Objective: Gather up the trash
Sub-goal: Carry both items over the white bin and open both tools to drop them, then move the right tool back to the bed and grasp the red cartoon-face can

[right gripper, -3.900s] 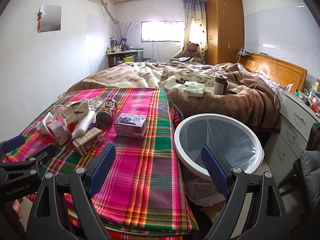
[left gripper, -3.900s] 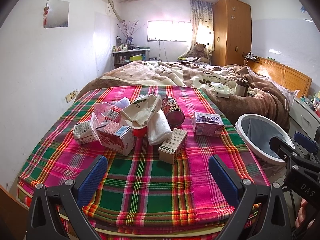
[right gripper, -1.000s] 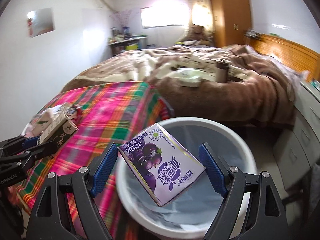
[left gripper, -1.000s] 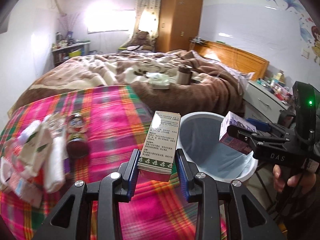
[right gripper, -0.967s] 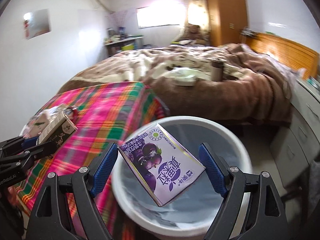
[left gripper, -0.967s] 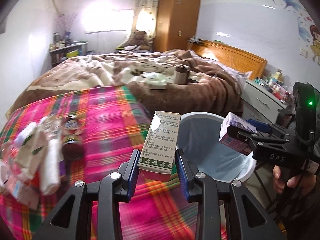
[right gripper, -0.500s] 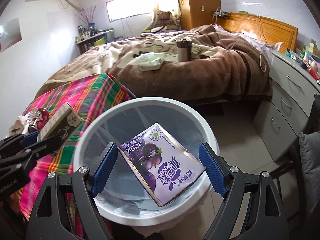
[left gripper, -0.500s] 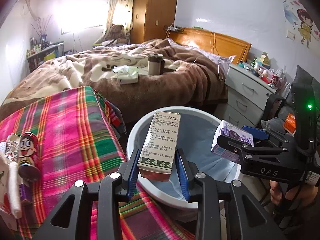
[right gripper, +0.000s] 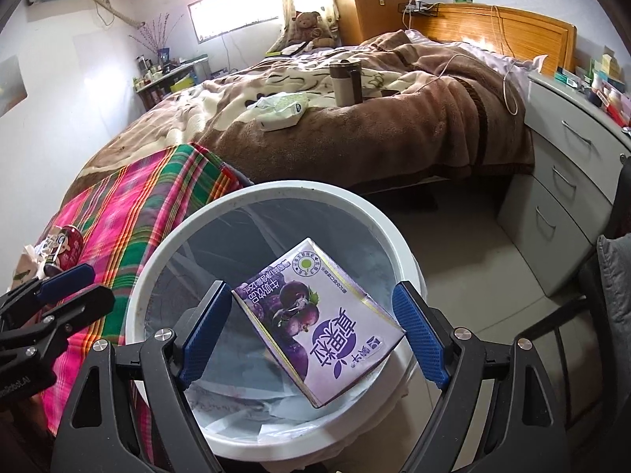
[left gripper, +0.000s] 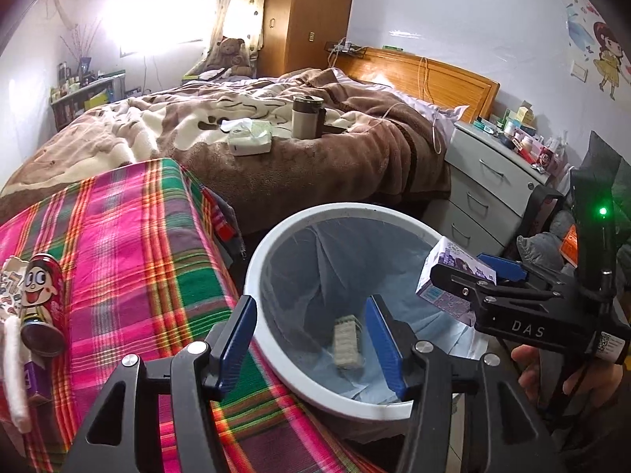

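My left gripper (left gripper: 310, 309) hangs over the white trash bin (left gripper: 253, 276), its jaws opening with nothing between the blue pads. Below them a green-and-white box (left gripper: 348, 342), blurred, drops inside the lined bin. My right gripper (right gripper: 309, 299) is shut on a purple drink carton (right gripper: 315, 323), held tilted above the bin's mouth (right gripper: 292, 190). The left wrist view has that carton (left gripper: 443, 272) at the bin's right rim, clamped by the right gripper (left gripper: 469, 276). The left gripper (right gripper: 73, 287) shows at the left edge of the right wrist view.
A red cartoon can (left gripper: 41, 303) and a white cloth (left gripper: 14, 358) lie on the plaid cover (left gripper: 130, 244) left of the bin. Behind it is a brown-blanketed bed with a cup (left gripper: 305, 121) and tissue pack (left gripper: 249, 138). Grey drawers (left gripper: 493, 185) stand at the right.
Both grippers came over the bin. The left gripper's jaws have spread and let go of the green-and-white box, which now falls into the bin. The right still grips the purple carton.
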`<state>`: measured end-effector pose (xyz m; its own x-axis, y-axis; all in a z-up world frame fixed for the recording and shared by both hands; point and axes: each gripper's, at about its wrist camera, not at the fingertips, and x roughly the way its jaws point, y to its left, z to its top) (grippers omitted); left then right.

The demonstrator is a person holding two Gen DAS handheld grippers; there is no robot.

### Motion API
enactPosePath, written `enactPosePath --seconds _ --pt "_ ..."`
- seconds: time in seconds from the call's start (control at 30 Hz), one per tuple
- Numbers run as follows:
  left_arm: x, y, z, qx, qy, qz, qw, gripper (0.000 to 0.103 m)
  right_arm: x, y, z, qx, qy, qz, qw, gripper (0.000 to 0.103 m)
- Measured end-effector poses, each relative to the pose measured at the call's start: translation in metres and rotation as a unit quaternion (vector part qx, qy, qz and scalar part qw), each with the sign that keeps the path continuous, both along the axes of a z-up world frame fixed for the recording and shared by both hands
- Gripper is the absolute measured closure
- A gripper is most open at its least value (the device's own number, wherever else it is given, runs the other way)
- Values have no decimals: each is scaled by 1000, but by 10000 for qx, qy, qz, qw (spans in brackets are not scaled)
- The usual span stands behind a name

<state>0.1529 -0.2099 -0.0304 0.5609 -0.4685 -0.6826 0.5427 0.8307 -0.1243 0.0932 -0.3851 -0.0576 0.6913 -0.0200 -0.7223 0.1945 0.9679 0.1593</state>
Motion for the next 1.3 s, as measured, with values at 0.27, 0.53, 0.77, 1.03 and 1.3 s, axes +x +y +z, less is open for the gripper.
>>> enactPosePath --seconds 0.27,0.53,0.77,1.03,1.3 --pt "-6 12 6 -31 -62 62 10000 46 1 2 5 90 -52 73 9999 18" --pt "-12 35 17 -101 -155 237 9995 46 -1 12 13 161 -170 39 9997 18" --pt "-20 74 30 -109 -298 603 9977 46 -7 41 31 128 -550 183 9982 18" --pt "-25 141 43 -80 -540 1271 9904 44 -1 90 45 8 -1090 640 9920 18" --pt "-20 212 43 -72 -533 2005 9782 43 24 142 43 172 -839 1113 9901 18"
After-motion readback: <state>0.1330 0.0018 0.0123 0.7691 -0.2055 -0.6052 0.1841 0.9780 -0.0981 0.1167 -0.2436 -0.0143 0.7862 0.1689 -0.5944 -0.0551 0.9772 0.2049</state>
